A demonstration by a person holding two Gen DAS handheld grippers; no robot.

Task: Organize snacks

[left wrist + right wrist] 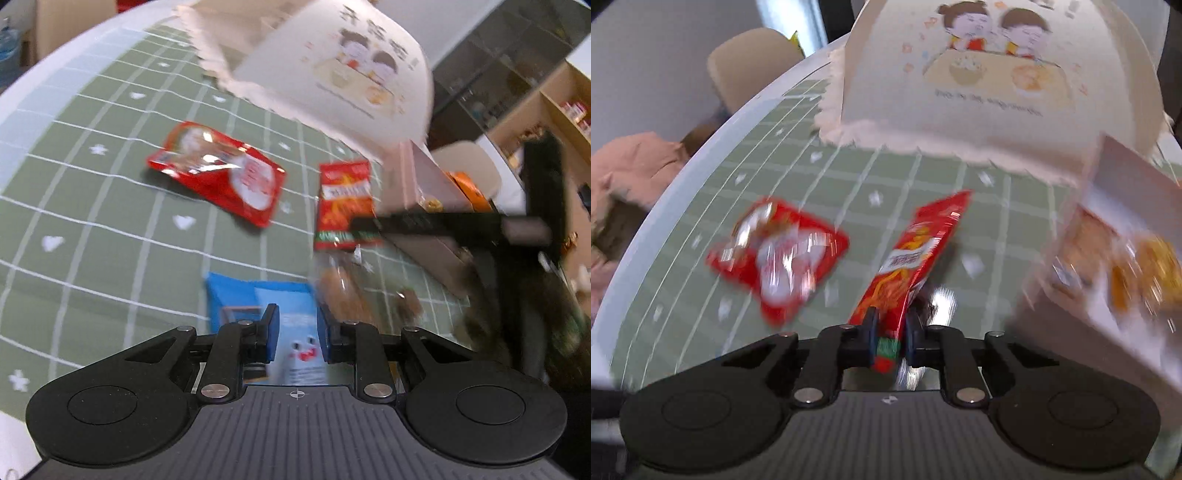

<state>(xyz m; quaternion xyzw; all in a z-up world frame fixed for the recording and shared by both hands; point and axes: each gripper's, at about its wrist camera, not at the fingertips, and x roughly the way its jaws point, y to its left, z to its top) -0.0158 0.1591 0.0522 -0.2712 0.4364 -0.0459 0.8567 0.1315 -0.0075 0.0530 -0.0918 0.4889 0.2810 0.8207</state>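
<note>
My left gripper (297, 332) is shut on a blue snack packet (236, 295) with a white cartoon face, which fans out beyond the pads. My right gripper (890, 334) is shut on the lower end of a long red strip packet (916, 254), tilted up off the green checked tablecloth (701, 295). In the left wrist view that packet (345, 192) hangs with the right gripper (364, 226) reaching in from the right. A flat red and white packet (218, 173) (775, 254) lies loose on the cloth. A clear bag of brown snacks (343, 291) lies beneath the red strip.
A big white bag with cartoon children (332, 66) (979, 74) stands at the far side. A pale box holding orange snacks (1108, 258) (424, 177) sits at the right. A person in pink (628, 184) and a beige chair (753, 59) are beyond the table's white rim (665, 206).
</note>
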